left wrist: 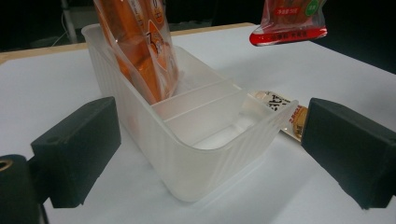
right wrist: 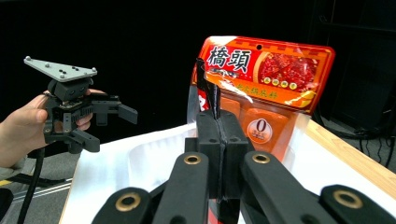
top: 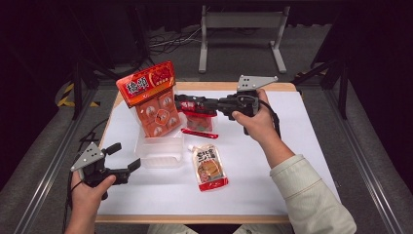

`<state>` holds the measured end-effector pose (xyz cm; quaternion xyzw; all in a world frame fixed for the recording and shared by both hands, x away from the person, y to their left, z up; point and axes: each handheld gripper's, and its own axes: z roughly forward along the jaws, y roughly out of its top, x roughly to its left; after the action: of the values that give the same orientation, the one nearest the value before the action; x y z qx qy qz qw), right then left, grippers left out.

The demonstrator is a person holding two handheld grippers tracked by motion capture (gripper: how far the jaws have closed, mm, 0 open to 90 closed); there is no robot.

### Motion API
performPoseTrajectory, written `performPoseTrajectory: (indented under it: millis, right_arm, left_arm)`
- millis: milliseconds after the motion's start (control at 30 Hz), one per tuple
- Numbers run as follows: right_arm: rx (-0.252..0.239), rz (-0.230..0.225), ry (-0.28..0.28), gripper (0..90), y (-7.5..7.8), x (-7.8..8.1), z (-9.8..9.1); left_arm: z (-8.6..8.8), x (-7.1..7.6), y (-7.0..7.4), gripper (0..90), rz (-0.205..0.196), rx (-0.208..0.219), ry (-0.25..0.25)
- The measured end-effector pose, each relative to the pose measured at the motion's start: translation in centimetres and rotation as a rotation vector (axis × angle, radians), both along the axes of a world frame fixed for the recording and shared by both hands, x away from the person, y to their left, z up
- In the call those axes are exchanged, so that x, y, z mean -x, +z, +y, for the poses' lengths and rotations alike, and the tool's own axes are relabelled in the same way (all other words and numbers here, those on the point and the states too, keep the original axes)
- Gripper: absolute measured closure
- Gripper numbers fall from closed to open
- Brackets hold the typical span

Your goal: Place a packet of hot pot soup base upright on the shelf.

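A clear plastic bin (top: 160,157) (left wrist: 187,168) stands on the white table sheet. A tall orange snack pack (top: 147,92) (left wrist: 140,46) (right wrist: 271,79) stands upright in its far end. My right gripper (top: 187,104) (right wrist: 218,135) is shut on the top of a red-edged pouch (top: 198,121) (left wrist: 289,21) (right wrist: 208,88). That pouch hangs in the air just right of the bin's far end. My left gripper (top: 125,157) (left wrist: 212,154) (right wrist: 112,128) is open beside the bin's near left end, nothing between its jaws. Another pouch (top: 210,168) (left wrist: 280,109) lies flat to the bin's right.
The white sheet (top: 272,165) covers a wooden table whose edge (top: 195,219) shows at the front and back. A grey metal stand (top: 241,29) and cables sit on the floor behind. Dark floor with rails flanks both sides.
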<state>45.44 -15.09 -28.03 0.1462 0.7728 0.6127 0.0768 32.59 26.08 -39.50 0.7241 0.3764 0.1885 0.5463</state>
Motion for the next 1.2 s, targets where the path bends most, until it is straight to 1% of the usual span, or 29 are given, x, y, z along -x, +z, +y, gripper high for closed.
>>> performPoseTrajectory:
  millis: [233,500,633,1033,1200]
  right_arm:
    - [0.010,-0.004,0.016,90.0,-0.1,-0.2,1.6]
    - [-0.005,-0.017,0.028,90.0,0.0,-0.3,2.7]
    - [0.002,-0.029,0.034,90.0,-0.1,-0.3,3.4]
    - [0.028,-0.032,0.042,90.0,-1.3,-0.9,5.9]
    - [0.028,-0.030,0.049,90.0,-1.6,-1.3,6.6]
  left_arm:
    - [0.0,0.0,0.0,5.4,0.003,-0.002,-0.002]
    - [0.0,-0.1,-0.1,5.4,0.001,-0.002,-0.006]
    - [0.0,0.0,-0.1,5.4,0.003,0.000,-0.007]
    - [0.0,0.1,-0.1,5.4,0.002,0.005,-0.001]
    - [0.0,0.1,-0.2,5.4,0.003,0.008,-0.003]
